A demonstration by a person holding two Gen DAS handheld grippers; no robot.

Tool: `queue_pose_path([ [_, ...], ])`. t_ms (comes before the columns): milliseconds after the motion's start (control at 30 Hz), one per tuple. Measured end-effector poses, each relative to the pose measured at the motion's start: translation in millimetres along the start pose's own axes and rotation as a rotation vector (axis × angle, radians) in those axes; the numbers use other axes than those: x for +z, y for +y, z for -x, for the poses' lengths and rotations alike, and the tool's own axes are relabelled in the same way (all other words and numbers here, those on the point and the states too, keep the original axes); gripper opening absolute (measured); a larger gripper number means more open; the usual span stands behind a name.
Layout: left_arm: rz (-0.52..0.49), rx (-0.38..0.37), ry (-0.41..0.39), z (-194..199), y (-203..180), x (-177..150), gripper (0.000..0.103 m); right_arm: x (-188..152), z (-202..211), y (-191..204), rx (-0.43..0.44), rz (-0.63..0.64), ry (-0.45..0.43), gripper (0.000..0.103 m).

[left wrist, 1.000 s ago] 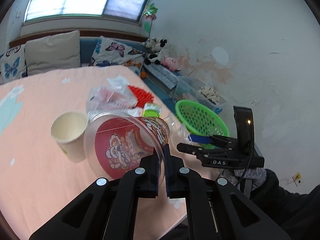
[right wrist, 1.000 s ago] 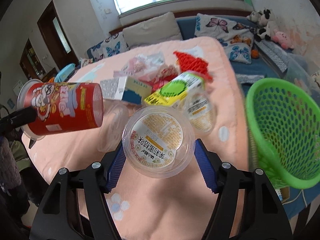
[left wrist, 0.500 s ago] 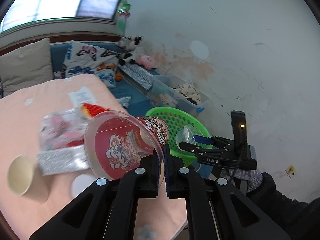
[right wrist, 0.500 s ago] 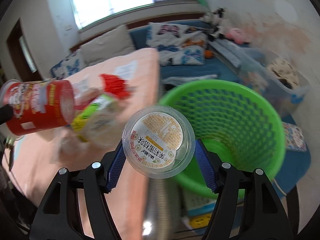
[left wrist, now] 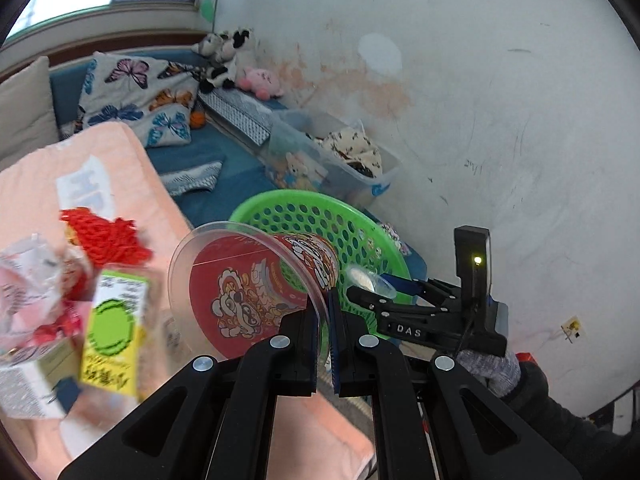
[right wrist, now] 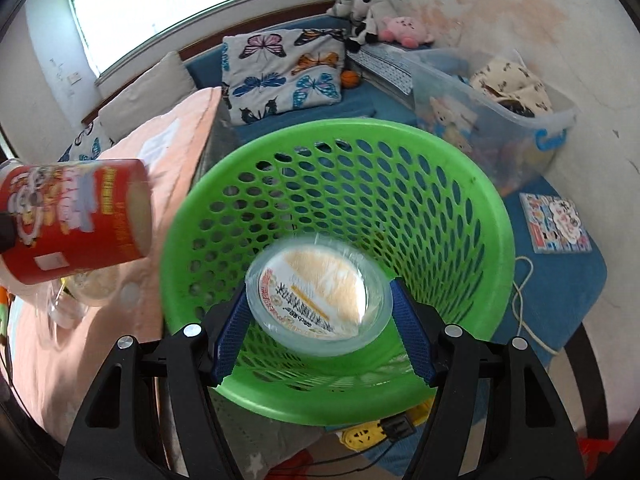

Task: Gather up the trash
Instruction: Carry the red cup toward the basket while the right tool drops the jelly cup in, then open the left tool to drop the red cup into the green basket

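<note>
While the left hand-held gripper (left wrist: pixel 324 312) pinches the red cup's (left wrist: pixel 256 300) rim, the right hand-held gripper (right wrist: pixel 320 316), spread wide, brackets the clear tub (right wrist: pixel 318 300).

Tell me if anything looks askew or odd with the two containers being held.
The red snack can lies sideways, pinched only by its clear lid rim in the left gripper. The clear cup looks blurred above the green basket.

We see a green perforated basket (right wrist: pixel 472 216), a red cartoon-printed cup (right wrist: pixel 76 224), and a white butterfly-patterned pillow (right wrist: pixel 280 68) far behind.
</note>
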State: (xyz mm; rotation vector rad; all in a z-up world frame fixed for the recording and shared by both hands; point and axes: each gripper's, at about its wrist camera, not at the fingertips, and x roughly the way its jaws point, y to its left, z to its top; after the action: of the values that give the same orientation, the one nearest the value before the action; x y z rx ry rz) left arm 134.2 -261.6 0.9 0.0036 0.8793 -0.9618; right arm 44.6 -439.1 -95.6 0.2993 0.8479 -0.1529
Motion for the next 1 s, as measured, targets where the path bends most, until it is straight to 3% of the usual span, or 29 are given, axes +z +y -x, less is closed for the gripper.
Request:
queue_pose_path([
  [233,-0.013,-0.005,0.055,-40,-11,10,0.005,-3,7,-5,-0.016,-0.009,-0.015,0.075],
  [600,-0.025,0.013,0.154,-89,-20,16,0.005,-10,27,-8,0.002,-0.021,-0.046,0.078],
  [733,-0.019,0.009,0.17,-95,-22,15,0.005,-12,31,-8,-0.003,-0.017,-0.054,0.078],
  [900,-0.008,-0.007,0.155,-90,-21,16,0.018,-12,33,-8,-0.006,-0.026,-0.061,0.078],
  [1000,-0.005,-0.017,0.14,-81,-22,14,0.019,-14,36,-6,-0.005,-0.026,-0.065,0.078],
])
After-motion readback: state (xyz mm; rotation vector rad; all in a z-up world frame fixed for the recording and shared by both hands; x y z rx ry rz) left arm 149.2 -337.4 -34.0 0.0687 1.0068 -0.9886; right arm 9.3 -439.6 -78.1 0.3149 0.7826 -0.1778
